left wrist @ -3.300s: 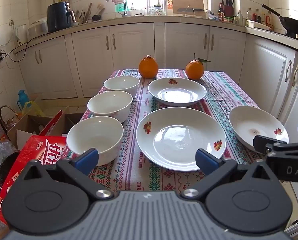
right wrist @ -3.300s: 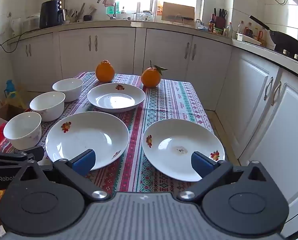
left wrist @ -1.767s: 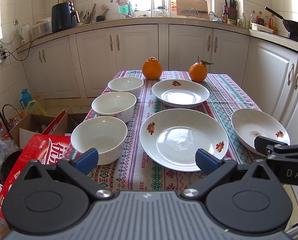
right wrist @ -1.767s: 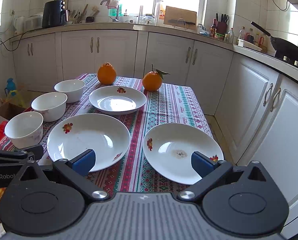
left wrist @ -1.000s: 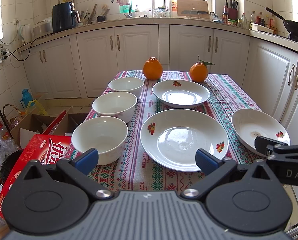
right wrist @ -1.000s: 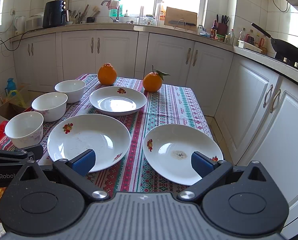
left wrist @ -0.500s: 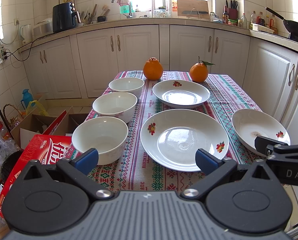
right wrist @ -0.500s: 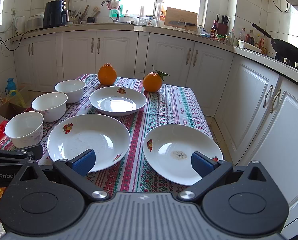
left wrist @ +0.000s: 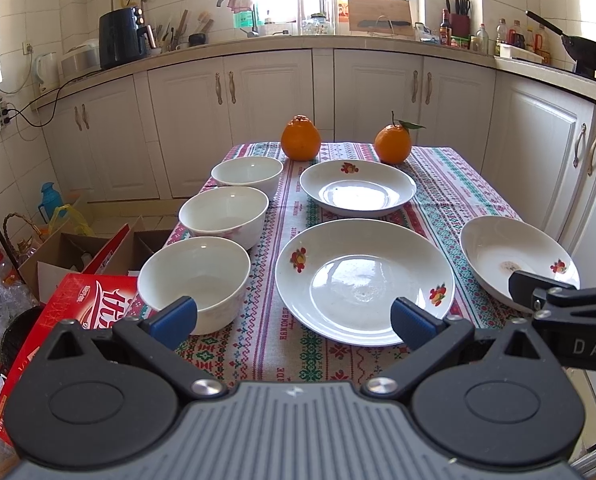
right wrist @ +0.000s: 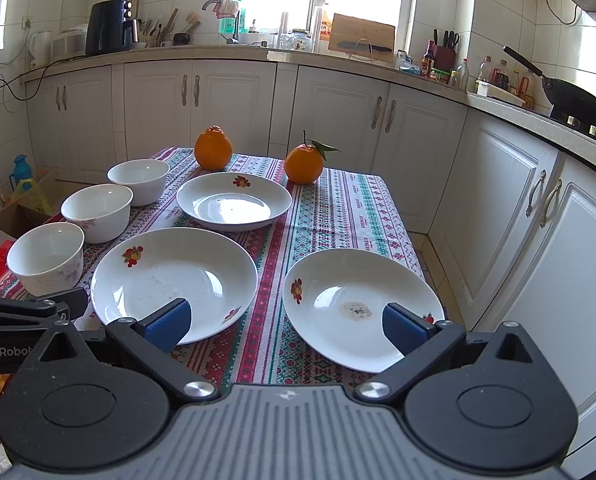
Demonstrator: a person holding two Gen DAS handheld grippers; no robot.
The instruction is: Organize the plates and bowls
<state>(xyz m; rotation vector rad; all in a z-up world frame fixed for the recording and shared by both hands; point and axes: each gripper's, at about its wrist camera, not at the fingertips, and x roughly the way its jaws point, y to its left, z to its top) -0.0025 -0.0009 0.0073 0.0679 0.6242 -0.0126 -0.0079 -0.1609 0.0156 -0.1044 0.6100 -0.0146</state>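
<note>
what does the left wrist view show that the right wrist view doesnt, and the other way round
Only the left wrist view shows the open cardboard box on the floor and the right gripper at its right edge. Only the right wrist view shows the dried stain in the right plate clearly, plus the left gripper at its left edge. Both show three bowls in a row, three plates, two oranges, the striped tablecloth and the wok.

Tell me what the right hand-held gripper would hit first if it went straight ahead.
Probably the stained plate: the open right hand-held gripper points over the tablecloth strip beside it, but depth is unclear.
</note>
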